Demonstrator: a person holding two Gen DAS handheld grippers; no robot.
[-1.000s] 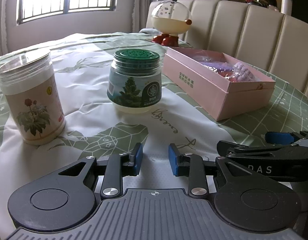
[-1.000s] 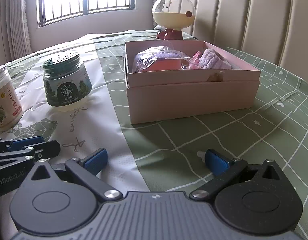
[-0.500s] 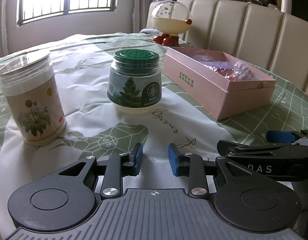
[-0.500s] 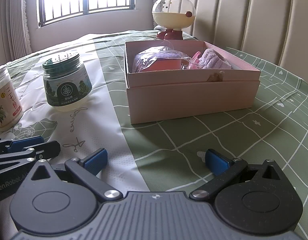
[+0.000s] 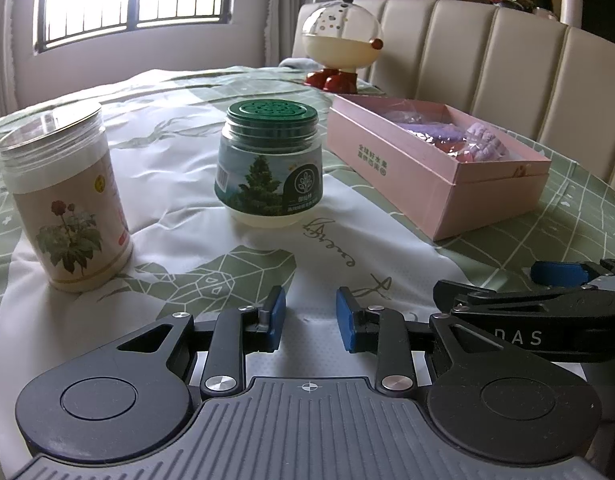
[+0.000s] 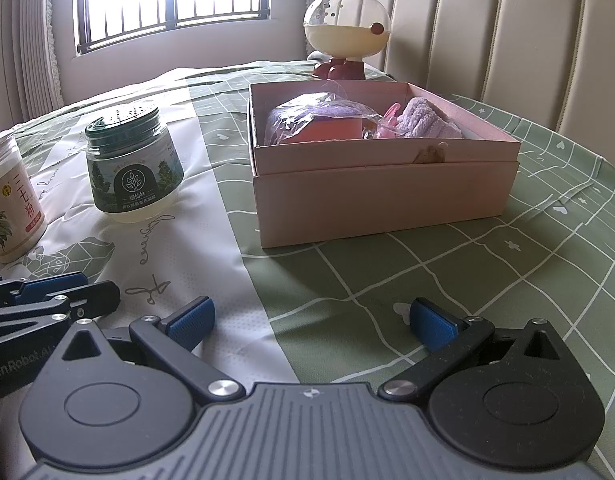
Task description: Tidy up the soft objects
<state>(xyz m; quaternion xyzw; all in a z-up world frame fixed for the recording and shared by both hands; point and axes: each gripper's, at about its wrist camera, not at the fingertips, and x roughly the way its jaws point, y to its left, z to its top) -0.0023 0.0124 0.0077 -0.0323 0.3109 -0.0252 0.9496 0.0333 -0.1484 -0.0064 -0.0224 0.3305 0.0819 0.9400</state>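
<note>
An open pink box [image 6: 379, 200] stands on the green-and-white tablecloth [image 6: 447, 264]. Inside lie a clear bag with a purple and pink item [image 6: 319, 124], a small pink piece [image 6: 391, 120] and a folded lilac towel [image 6: 427, 124]. In the left wrist view the box [image 5: 427, 184] is far right, with the towel [image 5: 483, 140] showing at its near end. My left gripper [image 5: 310, 316] hovers low over the cloth; its jaws are closing slightly with nothing between them. My right gripper [image 6: 311, 320] is open wide and empty, a short way in front of the box.
A green-lidded jar [image 5: 269, 168] and a clear-lidded flower-print canister [image 5: 63, 204] stand left of the box. A round domed ornament on red feet [image 6: 345, 28] sits behind it. Cream padded seat backs [image 6: 487, 32] ring the far table edge.
</note>
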